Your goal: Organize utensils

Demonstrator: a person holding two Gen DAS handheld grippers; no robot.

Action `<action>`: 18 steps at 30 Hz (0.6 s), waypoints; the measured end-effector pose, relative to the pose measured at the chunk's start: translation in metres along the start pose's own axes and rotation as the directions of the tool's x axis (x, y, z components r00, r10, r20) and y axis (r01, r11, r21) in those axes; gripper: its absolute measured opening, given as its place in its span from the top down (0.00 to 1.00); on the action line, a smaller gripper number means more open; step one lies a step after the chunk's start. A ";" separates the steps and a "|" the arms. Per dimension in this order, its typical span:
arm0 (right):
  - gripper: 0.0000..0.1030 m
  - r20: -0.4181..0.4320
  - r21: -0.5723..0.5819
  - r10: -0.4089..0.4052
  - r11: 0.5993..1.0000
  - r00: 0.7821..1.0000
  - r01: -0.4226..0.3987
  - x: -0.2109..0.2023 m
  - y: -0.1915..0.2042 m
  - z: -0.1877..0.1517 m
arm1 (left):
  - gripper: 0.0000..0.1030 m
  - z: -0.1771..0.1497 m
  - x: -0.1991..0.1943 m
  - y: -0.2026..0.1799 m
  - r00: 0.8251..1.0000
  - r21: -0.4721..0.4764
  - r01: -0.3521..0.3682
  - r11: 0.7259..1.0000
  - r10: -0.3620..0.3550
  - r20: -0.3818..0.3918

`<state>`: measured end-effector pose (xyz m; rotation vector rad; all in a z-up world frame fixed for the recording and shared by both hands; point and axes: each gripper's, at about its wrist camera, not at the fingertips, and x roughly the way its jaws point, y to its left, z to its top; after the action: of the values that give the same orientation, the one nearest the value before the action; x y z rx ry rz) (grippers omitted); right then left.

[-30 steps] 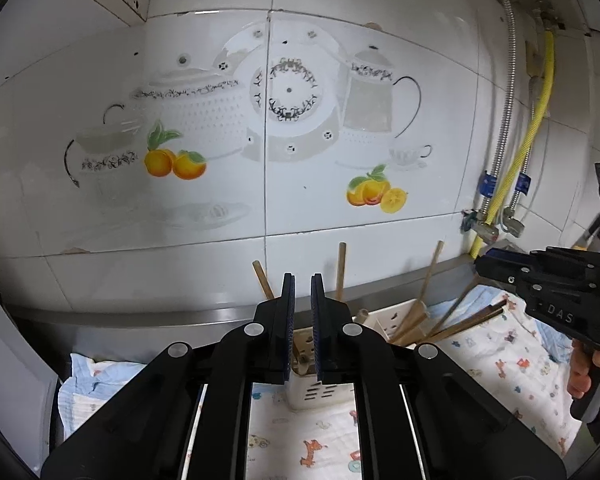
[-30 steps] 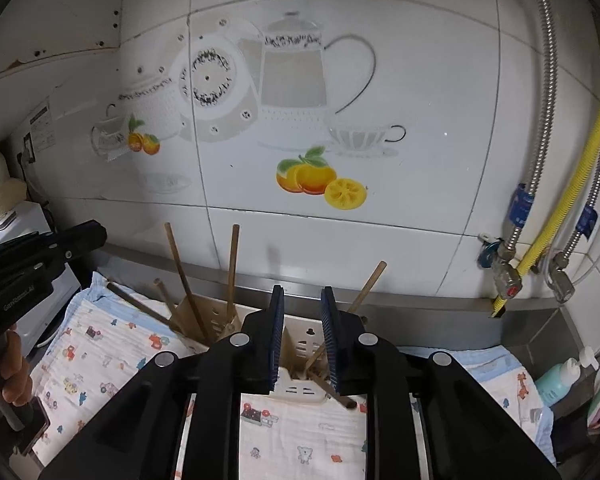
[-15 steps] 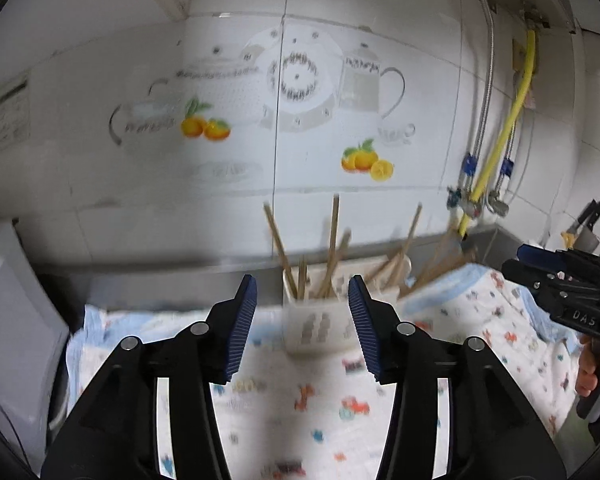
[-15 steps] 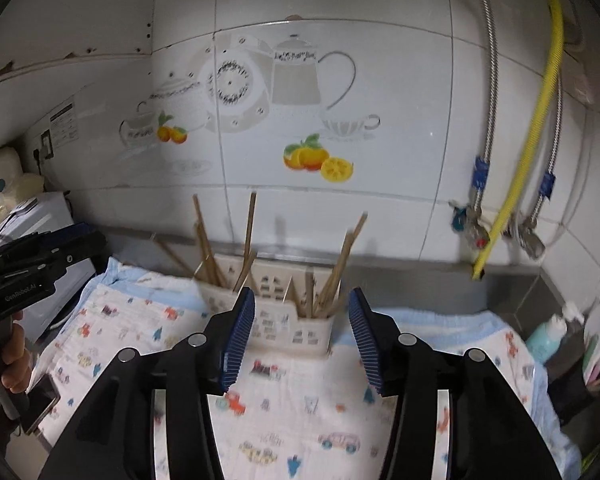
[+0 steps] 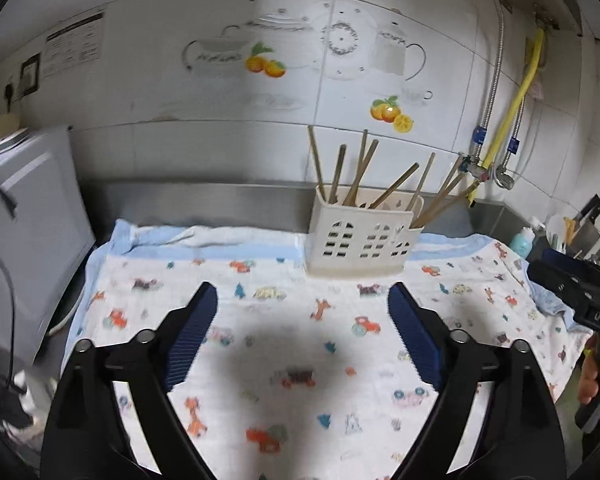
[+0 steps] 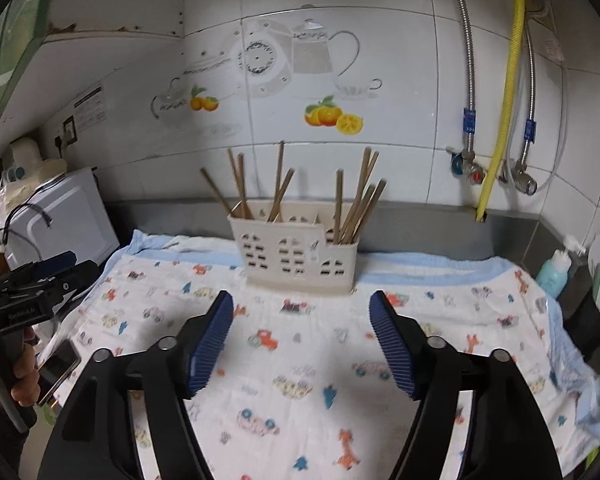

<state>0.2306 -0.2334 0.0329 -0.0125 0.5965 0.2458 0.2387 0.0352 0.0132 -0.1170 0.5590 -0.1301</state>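
Note:
A cream plastic utensil holder (image 5: 362,240) with window-shaped cutouts stands at the back of a printed cloth (image 5: 300,340); it also shows in the right wrist view (image 6: 296,256). Several wooden chopsticks (image 5: 360,172) stand in it, leaning both ways; they also show in the right wrist view (image 6: 352,204). My left gripper (image 5: 302,336) is wide open and empty, well in front of the holder. My right gripper (image 6: 302,340) is wide open and empty, also in front of it. Each gripper shows at the edge of the other's view.
A white microwave (image 6: 64,216) stands at the left. A steel backsplash (image 5: 200,200) and tiled wall lie behind. Hoses and valves (image 6: 496,128) hang at the right. A teal soap bottle (image 6: 554,268) and a dark cup of utensils (image 6: 596,312) stand at the far right. A phone (image 6: 58,368) lies at the cloth's left edge.
Both grippers have pulled back from the holder and opened from nearly shut to wide open. The holder with chopsticks now stands farther away in both views.

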 end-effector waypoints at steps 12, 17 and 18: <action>0.16 0.052 -0.049 -0.060 0.997 0.997 0.063 -0.044 0.037 -0.052 | 0.05 -0.047 -0.046 -0.004 0.996 0.027 -0.090 0.996 0.089 0.020; 0.16 0.055 -0.044 -0.091 0.995 0.994 0.094 -0.055 0.045 -0.074 | 0.05 -0.062 -0.061 0.002 0.994 0.006 -0.103 0.995 0.103 0.030; 0.16 0.054 -0.039 -0.098 0.994 0.994 0.100 -0.057 0.046 -0.078 | 0.05 -0.064 -0.063 0.004 0.994 0.002 -0.105 0.995 0.105 0.030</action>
<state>0.1310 -0.2081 0.0025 -0.0755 0.5369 0.1620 0.1519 0.0436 -0.0083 -0.0862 0.5341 -0.0271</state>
